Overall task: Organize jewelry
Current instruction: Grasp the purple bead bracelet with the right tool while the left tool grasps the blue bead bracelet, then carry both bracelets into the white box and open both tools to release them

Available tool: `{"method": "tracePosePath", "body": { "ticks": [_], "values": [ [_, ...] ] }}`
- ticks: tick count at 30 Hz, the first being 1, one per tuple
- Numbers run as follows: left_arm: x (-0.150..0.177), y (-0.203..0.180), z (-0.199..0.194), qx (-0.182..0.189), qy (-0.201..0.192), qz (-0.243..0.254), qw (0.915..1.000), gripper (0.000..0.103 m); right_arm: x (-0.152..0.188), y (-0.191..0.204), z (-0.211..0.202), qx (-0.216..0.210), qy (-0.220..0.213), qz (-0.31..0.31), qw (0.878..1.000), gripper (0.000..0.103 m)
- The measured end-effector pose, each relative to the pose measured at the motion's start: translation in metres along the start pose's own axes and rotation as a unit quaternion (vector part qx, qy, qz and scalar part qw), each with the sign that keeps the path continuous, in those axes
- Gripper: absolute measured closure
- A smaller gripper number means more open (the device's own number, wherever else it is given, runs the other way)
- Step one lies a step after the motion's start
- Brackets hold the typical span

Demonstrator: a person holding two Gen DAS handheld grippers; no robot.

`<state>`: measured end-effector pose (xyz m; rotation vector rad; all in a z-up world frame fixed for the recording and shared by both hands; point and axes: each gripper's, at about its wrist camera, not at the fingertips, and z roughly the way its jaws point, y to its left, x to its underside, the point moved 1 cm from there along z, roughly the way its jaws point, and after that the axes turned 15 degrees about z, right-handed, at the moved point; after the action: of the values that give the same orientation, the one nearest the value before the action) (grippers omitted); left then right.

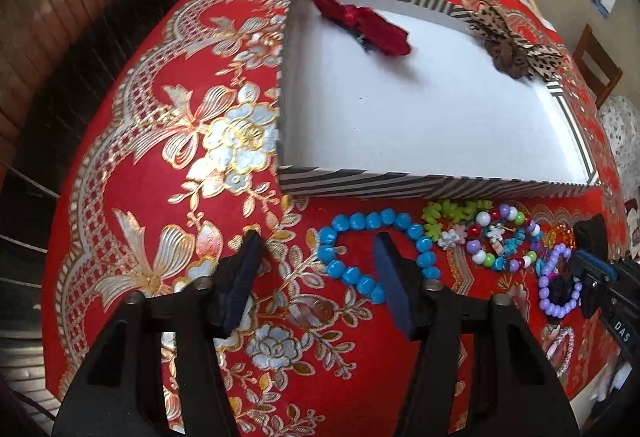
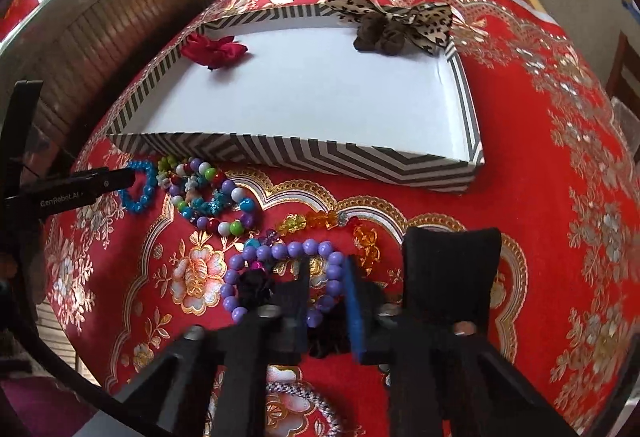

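Your right gripper (image 2: 326, 301) is pinching the near side of the purple bead bracelet (image 2: 280, 251), its jaws drawn in on the strand where the loop lies closest to you. Just below it, at the bottom of the right wrist view, part of a black-and-white braided ring (image 2: 316, 403) lies on the red and gold cloth (image 2: 532, 197) covering the surface.

Your left gripper (image 1: 316, 277) is spread, its jaws standing on either side of the near stretch of the blue bead bracelet (image 1: 376, 253) without pressing on it; whether the tips touch the cloth you cannot tell.

Between the blue and purple loops sits a heap of mixed coloured bead bracelets (image 2: 212, 197), with a green flower-shaped string (image 1: 456, 215) at its far edge, just beside the box. A strand of orange and yellow clear beads (image 2: 320, 221) lies near the purple one.

Farther off, the striped box (image 2: 304, 153) rests on the cloth, white inside. A red bow (image 2: 214, 51) lies in its far left corner, and a leopard-print bow (image 2: 396, 23) drapes over its far right rim.
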<state>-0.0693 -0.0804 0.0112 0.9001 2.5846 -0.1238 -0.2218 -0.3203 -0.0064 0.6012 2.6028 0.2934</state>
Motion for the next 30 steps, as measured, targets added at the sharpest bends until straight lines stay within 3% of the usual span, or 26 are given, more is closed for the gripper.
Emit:
{"method": "tracePosePath", "body": {
  "ticks": [1, 4, 12, 30],
  "values": [
    [-0.002, -0.002, 0.0, -0.004, -0.002, 0.006, 1.0, 0.081, 0.0, 0.0, -0.001, -0.001, 0.0, 0.0, 1.0, 0.095],
    [-0.004, -0.002, 0.003, 0.023, -0.001, 0.005, 0.9997, 0.095, 0.001, -0.001, -0.012, -0.019, -0.008, 0.006, 1.0, 0.095],
    [-0.004, 0.004, -0.026, 0.068, -0.025, -0.008, 0.9973, 0.096, -0.01, 0.014, -0.06, -0.063, -0.056, 0.008, 0.996, 0.095],
    [-0.028, 0.004, -0.101, 0.087, -0.105, -0.012, 0.9907, 0.096, -0.041, 0.028, -0.108, -0.115, -0.112, 0.011, 0.987, 0.095]
  ]
}}
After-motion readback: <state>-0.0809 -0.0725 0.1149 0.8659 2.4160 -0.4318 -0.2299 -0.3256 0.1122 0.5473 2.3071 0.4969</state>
